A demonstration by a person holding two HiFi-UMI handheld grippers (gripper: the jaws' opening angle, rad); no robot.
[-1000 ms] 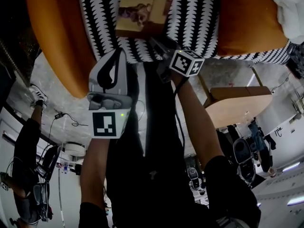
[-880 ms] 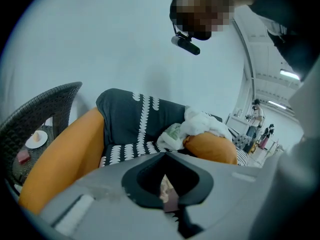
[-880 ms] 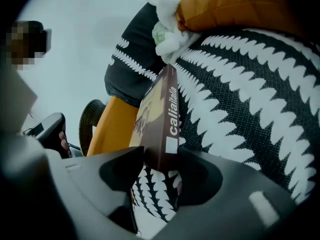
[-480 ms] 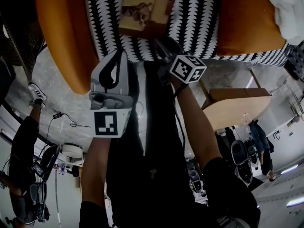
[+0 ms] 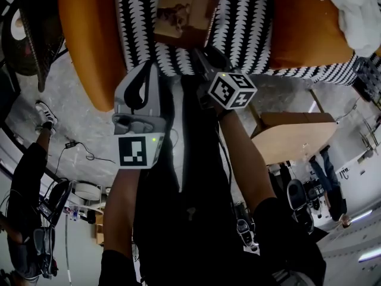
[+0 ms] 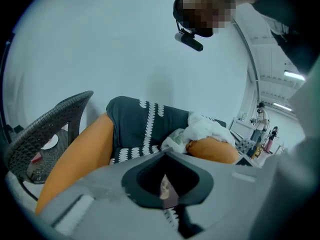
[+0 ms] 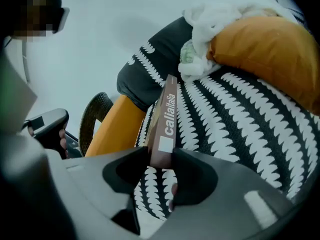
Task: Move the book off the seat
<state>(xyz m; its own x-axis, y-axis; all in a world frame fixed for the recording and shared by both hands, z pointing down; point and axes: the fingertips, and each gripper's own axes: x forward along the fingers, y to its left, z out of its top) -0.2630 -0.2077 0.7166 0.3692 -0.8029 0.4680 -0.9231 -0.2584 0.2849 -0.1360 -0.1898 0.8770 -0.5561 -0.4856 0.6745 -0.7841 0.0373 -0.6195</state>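
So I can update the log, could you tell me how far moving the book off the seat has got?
Done: the right gripper has the book by its spine end; its jaws have just been closing on it. In hand: the pick-up; the book is over the patterned seat. Left: carry it clear of the chair. The left gripper hangs shut, empty.

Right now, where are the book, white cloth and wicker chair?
book [image 7: 164, 129]: right gripper view, on its brown spine.
white cloth [image 7: 210, 24]: right gripper view, its crumpled middle.
wicker chair [image 6: 50, 129]: left gripper view, its woven back.
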